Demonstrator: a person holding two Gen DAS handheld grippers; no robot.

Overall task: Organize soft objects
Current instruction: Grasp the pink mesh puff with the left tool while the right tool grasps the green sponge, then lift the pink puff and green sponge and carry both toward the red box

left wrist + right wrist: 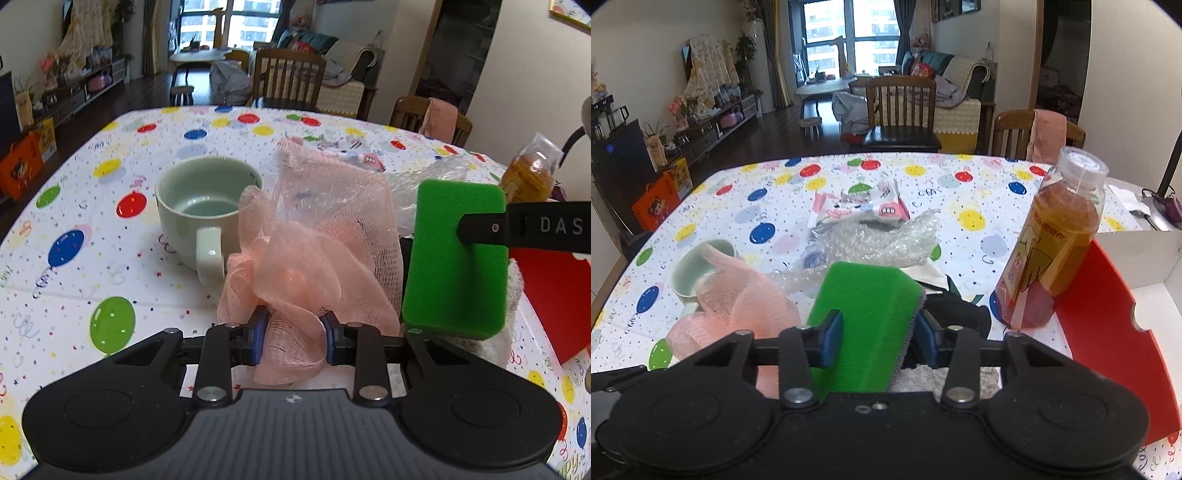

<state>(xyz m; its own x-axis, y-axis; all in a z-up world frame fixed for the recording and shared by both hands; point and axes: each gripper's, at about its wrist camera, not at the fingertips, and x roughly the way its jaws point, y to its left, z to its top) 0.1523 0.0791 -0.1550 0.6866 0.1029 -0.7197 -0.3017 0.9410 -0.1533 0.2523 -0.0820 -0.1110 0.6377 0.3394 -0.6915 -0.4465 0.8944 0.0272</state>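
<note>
A pale green mug (201, 214) stands on the balloon-print tablecloth (110, 155). Just right of it, the left gripper (294, 334) pinches a pink mesh bath pouf (310, 258). The right gripper (879, 334) clamps a green sponge (864, 314) over the table's right side, near the tea bottle (1052, 243).

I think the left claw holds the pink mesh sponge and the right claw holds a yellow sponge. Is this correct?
Not quite: the sponge in the right claw is green, not yellow, as the right wrist view shows. The rest holds: the left claw is shut on the pink mesh sponge.
</note>
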